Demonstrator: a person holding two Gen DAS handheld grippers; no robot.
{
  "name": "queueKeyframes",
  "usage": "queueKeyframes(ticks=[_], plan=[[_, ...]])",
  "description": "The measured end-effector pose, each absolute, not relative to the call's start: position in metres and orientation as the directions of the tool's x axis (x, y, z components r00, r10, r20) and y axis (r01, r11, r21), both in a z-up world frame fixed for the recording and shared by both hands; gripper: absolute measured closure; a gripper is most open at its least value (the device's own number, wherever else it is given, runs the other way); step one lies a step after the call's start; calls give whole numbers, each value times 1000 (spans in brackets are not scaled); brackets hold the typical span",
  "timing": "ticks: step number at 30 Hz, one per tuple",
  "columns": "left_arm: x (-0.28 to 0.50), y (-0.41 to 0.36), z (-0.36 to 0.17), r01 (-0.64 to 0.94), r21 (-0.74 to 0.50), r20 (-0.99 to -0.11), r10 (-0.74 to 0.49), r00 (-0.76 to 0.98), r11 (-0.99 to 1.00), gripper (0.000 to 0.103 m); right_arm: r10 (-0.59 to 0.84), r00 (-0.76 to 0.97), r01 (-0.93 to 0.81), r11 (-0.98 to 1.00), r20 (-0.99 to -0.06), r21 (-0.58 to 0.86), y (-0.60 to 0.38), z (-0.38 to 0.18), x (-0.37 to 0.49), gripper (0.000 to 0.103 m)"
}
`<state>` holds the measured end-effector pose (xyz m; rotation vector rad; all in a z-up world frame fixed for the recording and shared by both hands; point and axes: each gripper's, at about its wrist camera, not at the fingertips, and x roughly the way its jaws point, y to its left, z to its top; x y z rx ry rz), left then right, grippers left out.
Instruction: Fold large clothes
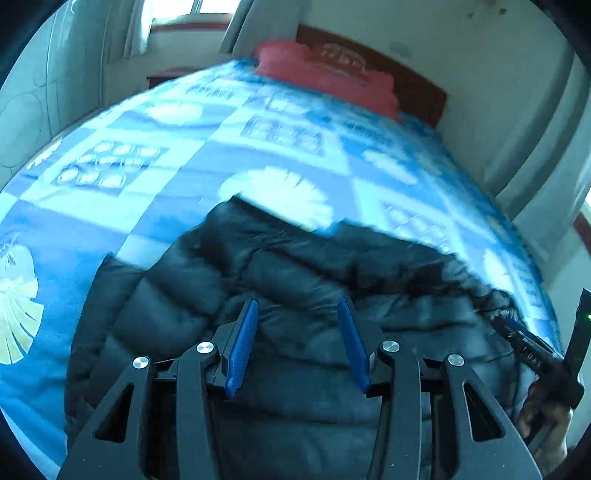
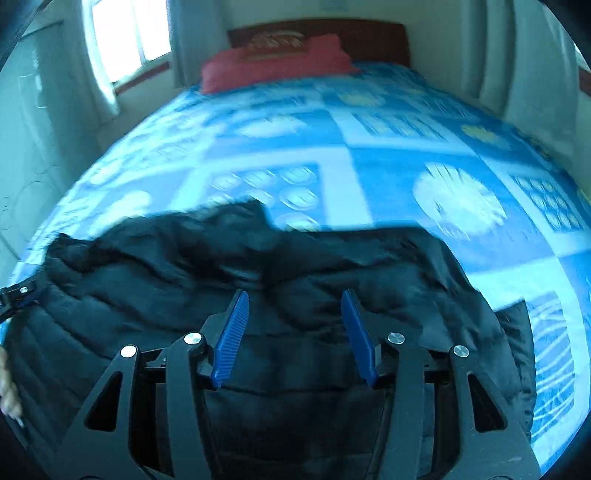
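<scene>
Left gripper (image 1: 297, 310) hangs just above the black puffer jacket (image 1: 295, 280), blue pads (image 1: 242, 347) spread wide w/ nothing between them; right gripper (image 2: 293, 301) same, jaws apart, pads (image 2: 231, 339) clear of fabric, over the jacket (image 2: 258, 266) too. Jacket lies spread on the near end of the bed, quilted panels up, rumpled along its far edge, one flap sticking out toward the bedspread (image 1: 184, 192) beyond it. In left wrist view the right gripper (image 1: 532, 350) shows at the jacket's right edge, a hand (image 1: 543, 417) on its handle; in right wrist view a bit of the left gripper (image 2: 16, 295) sits at the jacket's left edge. Past the jacket the bedspread (image 2: 369, 166) runs on, blue w/ pale squares and round leaf/flower prints, fairly flat, blurred. Farther from the jacket, at the bed's head, a red pillow (image 2: 273, 66) against a dark wood headboard (image 2: 369, 40). Beyond, pale walls, a bright window (image 2: 122, 33) left of the bed w/ light curtains (image 2: 99, 74), more curtain (image 1: 535, 122) on the right side.
</scene>
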<state>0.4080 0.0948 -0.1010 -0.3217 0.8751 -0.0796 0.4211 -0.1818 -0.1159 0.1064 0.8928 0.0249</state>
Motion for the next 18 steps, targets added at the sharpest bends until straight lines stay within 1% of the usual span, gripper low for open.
queueKeyframes(ticks=[2,4,7,9,10,12,14,16,18], plan=[[409,95,-109,-55,-305,-740,-200,642,951,57,80,638,18,993,-766,118,-184,-130,422,51],[412,87,-122,-47,-274,-747,-182,639,960,57,77,647,25,992,-759,122,-184,-138,424,51],[418,75,-127,-48,-198,-767,-124,630,979,57,59,649,29,994,-759,102,-182,-139,424,51],[414,74,-118,-43,-165,-776,-103,623,985,57,38,643,35,996,-765,78,-181,-127,421,52],[408,76,-111,-49,-165,-771,-98,630,985,57,26,650,39,997,-760,68,-178,-120,416,53],[391,84,-96,-53,-219,-741,-131,659,974,58,70,676,7,995,-734,101,-170,-104,403,53],[382,85,-90,-44,-239,-727,-148,671,970,57,119,678,-53,992,-725,114,-152,-97,393,53],[379,81,-94,-28,-218,-732,-145,666,975,57,155,655,-98,988,-740,120,-134,-103,390,53],[383,74,-108,-13,-177,-759,-128,639,984,57,121,619,-105,992,-776,71,-119,-119,394,53]])
